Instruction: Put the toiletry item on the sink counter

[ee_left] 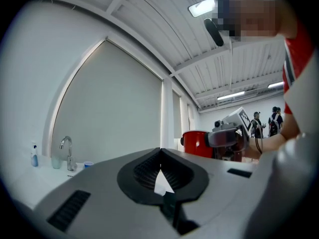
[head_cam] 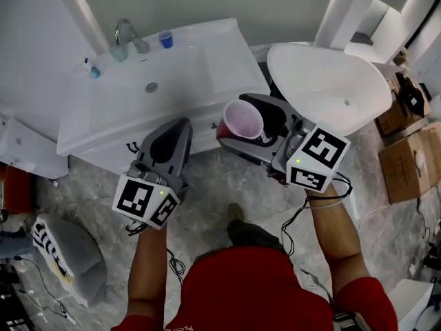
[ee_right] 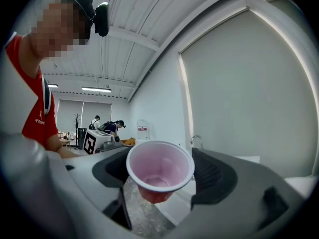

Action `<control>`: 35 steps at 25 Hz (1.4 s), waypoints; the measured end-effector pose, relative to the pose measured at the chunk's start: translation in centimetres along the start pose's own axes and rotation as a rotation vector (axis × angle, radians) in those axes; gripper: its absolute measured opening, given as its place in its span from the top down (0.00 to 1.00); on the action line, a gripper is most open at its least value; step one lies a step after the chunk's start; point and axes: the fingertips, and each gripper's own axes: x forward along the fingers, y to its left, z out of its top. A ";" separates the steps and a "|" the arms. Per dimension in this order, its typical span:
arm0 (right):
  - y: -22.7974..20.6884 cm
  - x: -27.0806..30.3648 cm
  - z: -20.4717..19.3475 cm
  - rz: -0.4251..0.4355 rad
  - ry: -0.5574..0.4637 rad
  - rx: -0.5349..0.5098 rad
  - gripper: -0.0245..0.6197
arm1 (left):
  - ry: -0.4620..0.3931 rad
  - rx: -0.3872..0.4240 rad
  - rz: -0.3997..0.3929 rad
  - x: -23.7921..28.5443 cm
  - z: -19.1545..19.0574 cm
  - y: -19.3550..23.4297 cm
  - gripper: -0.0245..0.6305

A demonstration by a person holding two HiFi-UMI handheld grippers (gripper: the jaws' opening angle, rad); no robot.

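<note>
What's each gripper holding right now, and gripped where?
The right gripper clamps the red cup by its opposite sides, below the rim. The left gripper has its jaws together and holds nothing.

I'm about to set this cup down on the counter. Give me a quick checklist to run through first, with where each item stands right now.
1. Grip on the red cup: ok. The right gripper has a jaw on each side of it.
2. Cup contents: ok. The inside looks empty.
3. Left gripper out of the way: ok. Its jaws are together on nothing, left of the cup.
4. Free spot on the sink counter: ok. It is bare to the right of the basin; the faucet and blue cup stand at the back.
5. Cup over the counter: not ok. It is short of the front edge.
6. Height above the counter: cannot tell.
</note>
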 end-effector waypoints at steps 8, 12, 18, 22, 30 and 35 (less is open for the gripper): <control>-9.5 2.2 0.9 0.047 -0.008 -0.006 0.43 | 0.004 0.015 0.065 8.2 -0.3 4.6 0.94; -12.5 3.2 1.4 0.064 -0.011 -0.013 0.43 | 0.007 0.013 0.092 10.7 -0.4 6.1 0.94; -15.6 5.6 1.3 0.079 -0.002 -0.013 0.43 | 0.013 0.010 0.113 13.3 -0.8 8.7 0.94; -17.6 8.0 1.3 0.079 0.005 -0.022 0.43 | 0.011 0.010 0.109 14.9 -1.0 11.3 0.94; -23.4 14.2 1.8 0.048 0.018 -0.041 0.43 | 0.013 0.019 0.082 19.4 -1.2 18.7 0.94; -26.9 18.3 1.7 0.001 0.031 -0.051 0.43 | 0.018 0.026 0.047 21.9 -1.7 23.2 0.94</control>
